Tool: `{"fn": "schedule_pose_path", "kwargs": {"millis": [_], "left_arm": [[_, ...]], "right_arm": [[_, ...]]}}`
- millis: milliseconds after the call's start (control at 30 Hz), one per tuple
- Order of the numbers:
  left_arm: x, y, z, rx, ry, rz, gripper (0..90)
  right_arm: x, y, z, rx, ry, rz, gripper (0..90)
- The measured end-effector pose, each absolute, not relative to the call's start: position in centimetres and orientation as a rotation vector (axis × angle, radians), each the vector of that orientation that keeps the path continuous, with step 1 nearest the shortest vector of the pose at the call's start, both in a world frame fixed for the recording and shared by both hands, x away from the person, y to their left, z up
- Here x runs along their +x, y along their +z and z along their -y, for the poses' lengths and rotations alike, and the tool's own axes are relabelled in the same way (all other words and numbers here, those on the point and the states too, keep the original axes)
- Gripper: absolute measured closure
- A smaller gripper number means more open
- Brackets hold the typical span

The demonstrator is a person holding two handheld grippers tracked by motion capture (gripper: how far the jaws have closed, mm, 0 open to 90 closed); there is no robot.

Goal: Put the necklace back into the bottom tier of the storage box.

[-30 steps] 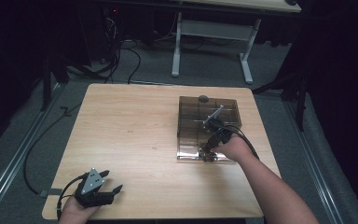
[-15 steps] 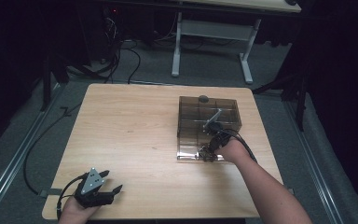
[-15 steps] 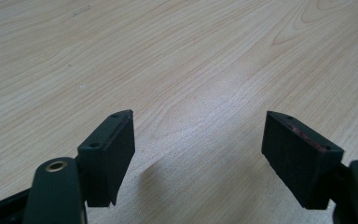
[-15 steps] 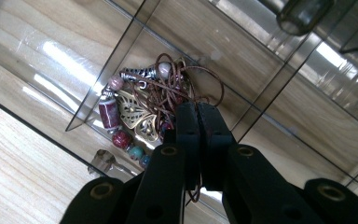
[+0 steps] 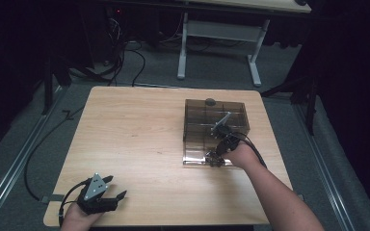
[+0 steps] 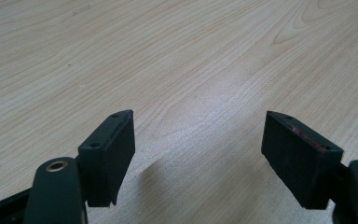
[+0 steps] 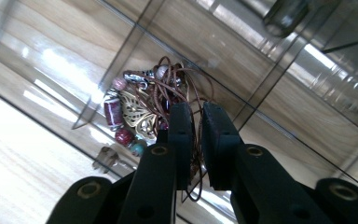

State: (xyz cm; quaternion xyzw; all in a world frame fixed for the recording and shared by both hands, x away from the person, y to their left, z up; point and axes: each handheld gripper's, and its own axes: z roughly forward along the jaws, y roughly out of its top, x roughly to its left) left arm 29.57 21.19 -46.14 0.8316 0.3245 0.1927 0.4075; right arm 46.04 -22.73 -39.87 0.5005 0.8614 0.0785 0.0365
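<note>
The beaded necklace (image 7: 140, 109) is sitting bunched up in a near compartment of the clear organizer box (image 5: 192, 108), its brown cord looped over the maroon, pink and teal beads and a gold filigree piece. In the high view it is showing as a small dark tangle (image 5: 214, 158) at the front edge of the box, right under your right hand.

Your right gripper (image 7: 196, 109) is reaching into that compartment with its jaws drawn almost together, and strands of the cord are running between them; from the right gripper view they are probably pinching the cord, though the tangle is making it hard to be sure the grip is firm. So you are looking to be at the pick-up step: taking hold of the necklace inside its compartment.

Next you are needing a straight lift, slow enough that the loops are not catching on the dividers, and watching that the whole bundle is coming up with the cord rather than sliding out of the jaws. If it is slipping, you are better off re-gripping lower, nearer the beads.

Your left gripper (image 5: 107, 192) is resting at the near left corner of the bench (image 5: 135, 134), well apart from the box, with its jaws spread wide and nothing between them.
</note>
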Motion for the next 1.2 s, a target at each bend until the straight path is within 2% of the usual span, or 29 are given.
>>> {"fn": "schedule_pose_path", "kwargs": {"millis": [167, 400, 667, 1200], "left_arm": [[29.6, -46.1, -21.2, 2.096, 0.485, -0.819, 26.0], [29.6, -46.1, -21.2, 2.094, 0.487, -0.819, 26.0], [29.5, -46.1, -21.2, 2.092, 0.489, -0.819, 25.9], [29.5, -46.1, -21.2, 2.087, 0.488, -0.817, 25.6]], "right_arm": [[45.5, -38.7, 22.9, 1.567, 0.265, -2.634, 81.4], [44.4, -37.8, 23.5, 1.549, 0.280, -2.658, 86.3], [42.6, -37.0, 24.4, 1.569, 0.297, -2.661, 87.8], [38.7, -39.2, 26.4, 1.599, 0.306, -2.650, 84.2]]}}
